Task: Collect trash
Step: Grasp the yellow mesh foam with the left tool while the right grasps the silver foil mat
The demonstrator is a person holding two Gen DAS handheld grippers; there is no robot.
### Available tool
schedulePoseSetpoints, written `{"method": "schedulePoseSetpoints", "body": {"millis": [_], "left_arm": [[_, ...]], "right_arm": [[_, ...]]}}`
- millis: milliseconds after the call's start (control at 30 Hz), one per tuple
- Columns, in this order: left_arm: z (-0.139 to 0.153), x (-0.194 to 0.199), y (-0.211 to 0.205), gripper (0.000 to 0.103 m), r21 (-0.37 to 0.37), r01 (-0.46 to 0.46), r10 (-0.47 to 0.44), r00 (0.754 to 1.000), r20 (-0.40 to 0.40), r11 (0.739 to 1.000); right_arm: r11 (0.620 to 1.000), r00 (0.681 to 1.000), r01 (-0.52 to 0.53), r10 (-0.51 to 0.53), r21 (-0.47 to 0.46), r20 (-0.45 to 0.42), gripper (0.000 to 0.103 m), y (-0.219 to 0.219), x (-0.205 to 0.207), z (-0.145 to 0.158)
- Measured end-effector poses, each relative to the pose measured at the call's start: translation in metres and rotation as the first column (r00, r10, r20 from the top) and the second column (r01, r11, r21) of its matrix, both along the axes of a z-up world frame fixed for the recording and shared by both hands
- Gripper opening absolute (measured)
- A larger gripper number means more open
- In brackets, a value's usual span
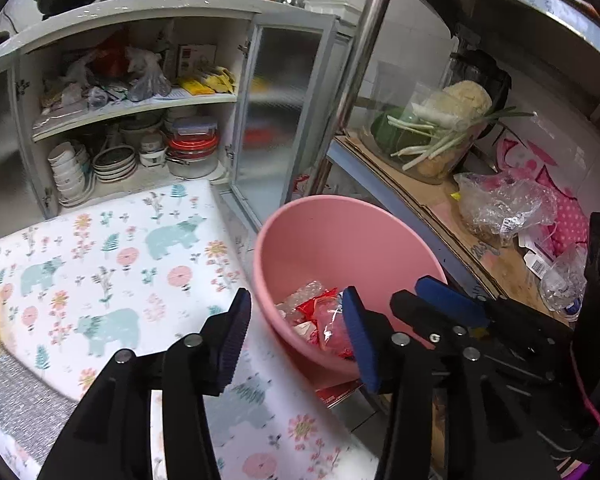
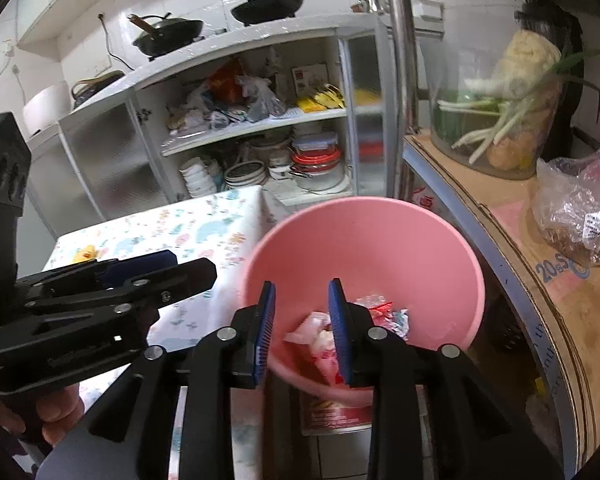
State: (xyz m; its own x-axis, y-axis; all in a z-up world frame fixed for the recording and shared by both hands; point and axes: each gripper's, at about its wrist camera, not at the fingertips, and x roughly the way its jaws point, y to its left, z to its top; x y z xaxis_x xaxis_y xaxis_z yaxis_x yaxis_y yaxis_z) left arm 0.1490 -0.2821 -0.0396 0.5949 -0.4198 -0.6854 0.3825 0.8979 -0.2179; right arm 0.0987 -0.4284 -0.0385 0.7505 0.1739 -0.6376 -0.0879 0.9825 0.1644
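Drop step, judged complete: left gripper [image 1: 296, 316] and right gripper [image 2: 302, 316], jaws apart and empty, hang over the pink bin [image 2: 440, 248] off the table's [image 1: 112, 248] corner; wrappers [image 2: 324, 344] lie inside; next, seek remaining trash.

Kitchen corner with an open cupboard and a metal shelf

Far back, an open cupboard [image 1: 132, 92] holds bags on its upper shelf and stacked bowls [image 1: 70, 168] and lidded containers [image 1: 192, 140] below; two black pans [image 2: 268, 6] sit on top. The bench [image 1: 100, 248] in front wears a cloth printed with bears and flowers. On the right, a cardboard-lined shelf [image 2: 572, 320] carries a clear tub of spring onions [image 2: 496, 120] and a crumpled plastic bag [image 1: 504, 204].
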Motion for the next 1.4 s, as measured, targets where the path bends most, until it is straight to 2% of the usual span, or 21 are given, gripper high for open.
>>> {"method": "schedulePoseSetpoints", "body": {"millis": [267,533,833,1133,1400], "left_arm": [[0.015,-0.025,0.042,0.051,-0.007,-0.055,0.055,0.998,0.02,0.998],[0.028,-0.056,0.091,0.051,0.0,-0.099,0.099,0.994,0.051,0.995],[0.036,-0.084,0.156,0.053,0.004,-0.189,0.188,0.98,0.069,0.982],[0.025,-0.104,0.232,0.054,0.016,-0.31,0.309,0.95,0.055,0.951],[0.011,-0.092,0.287,0.054,0.051,-0.411,0.411,0.911,0.022,0.91]], "right_arm": [[0.997,0.996,-0.079,0.078,0.016,0.033,0.043,0.035,-0.026,0.018],[0.987,0.987,-0.157,0.156,0.027,0.027,0.044,0.076,-0.044,0.025],[0.969,0.969,-0.245,0.244,0.019,0.027,0.044,0.124,-0.053,0.029],[0.943,0.943,-0.332,0.332,0.013,-0.013,0.044,0.168,-0.05,0.02],[0.915,0.914,-0.403,0.402,0.005,-0.05,0.044,0.199,-0.035,0.009]]}}
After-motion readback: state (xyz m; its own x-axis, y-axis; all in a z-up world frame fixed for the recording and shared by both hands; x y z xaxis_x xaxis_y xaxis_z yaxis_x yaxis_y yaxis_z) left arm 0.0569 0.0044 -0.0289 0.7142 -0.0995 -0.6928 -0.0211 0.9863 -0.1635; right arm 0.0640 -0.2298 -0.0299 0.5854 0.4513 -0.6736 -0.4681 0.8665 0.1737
